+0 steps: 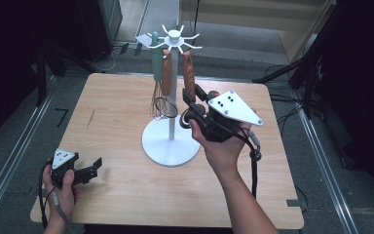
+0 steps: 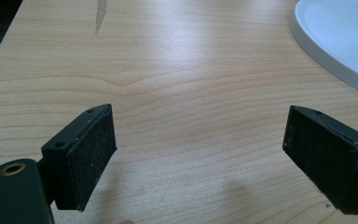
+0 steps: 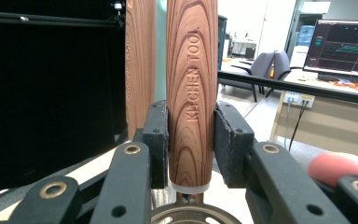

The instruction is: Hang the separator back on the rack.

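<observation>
A white utensil stand with hooks at its top stands mid-table. From it hang a whisk with a wooden handle, a green-handled tool and a wooden-handled kitchen tool. My right gripper is shut on the lower part of that handle, both pads pressing its sides. The gripper points upward, and a metal ring shows below the handle. A second wooden handle hangs just behind. My left gripper rests low at the table's front left, jaws open over bare wood.
The wooden table has a dark streak at its left. The stand's round base lies ahead and to the right of the left gripper. Past the table's edges is grey floor with cables. A desk with a monitor stands far off.
</observation>
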### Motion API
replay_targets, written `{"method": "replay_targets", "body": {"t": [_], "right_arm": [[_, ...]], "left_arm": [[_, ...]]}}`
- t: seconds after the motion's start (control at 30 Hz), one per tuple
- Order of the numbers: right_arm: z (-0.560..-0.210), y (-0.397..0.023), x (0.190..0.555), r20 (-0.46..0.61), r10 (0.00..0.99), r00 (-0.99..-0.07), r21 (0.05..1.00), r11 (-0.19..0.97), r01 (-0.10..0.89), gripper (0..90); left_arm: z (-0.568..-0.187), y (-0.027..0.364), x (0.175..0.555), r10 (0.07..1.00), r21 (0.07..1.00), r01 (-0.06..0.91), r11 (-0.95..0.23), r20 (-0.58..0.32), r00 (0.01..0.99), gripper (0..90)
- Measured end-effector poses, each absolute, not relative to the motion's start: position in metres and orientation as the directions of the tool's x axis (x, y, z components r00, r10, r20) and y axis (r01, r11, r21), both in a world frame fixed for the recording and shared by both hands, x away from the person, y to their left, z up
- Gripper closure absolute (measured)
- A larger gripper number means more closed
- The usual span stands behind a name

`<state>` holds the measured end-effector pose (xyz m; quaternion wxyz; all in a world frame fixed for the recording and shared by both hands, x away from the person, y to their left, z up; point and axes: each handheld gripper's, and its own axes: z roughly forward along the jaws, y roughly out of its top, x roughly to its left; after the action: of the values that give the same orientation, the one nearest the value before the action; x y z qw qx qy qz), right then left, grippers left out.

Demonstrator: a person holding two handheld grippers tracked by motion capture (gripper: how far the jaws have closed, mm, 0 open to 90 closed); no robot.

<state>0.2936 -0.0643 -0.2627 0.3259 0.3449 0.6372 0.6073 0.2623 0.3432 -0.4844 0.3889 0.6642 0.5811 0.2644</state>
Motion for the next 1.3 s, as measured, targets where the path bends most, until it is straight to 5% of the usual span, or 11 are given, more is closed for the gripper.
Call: {"method": "replay_targets", "body": {"t": [0.4,0.53,1.3], "right_arm": [[-0.266,-0.063,0.300,0.020,0.822,-0.569,0.998,0.018,0.061,69.1],[-0.269,-0.064,0.298,0.027,0.815,-0.579,0.999,0.002,0.049,52.0],[-0.311,-0.088,0.292,0.074,0.812,-0.579,0.994,-0.015,0.106,21.8]], "left_arm": [[-0.484,0.343,0.262,0.977,0.823,0.568,-0.023,-0.102,0.186,9.8],[-0.484,0.343,0.262,0.977,0.824,0.566,-0.022,-0.102,0.187,9.8],[-0.484,0.342,0.262,0.978,0.824,0.566,-0.028,-0.094,0.185,9.8]]}}
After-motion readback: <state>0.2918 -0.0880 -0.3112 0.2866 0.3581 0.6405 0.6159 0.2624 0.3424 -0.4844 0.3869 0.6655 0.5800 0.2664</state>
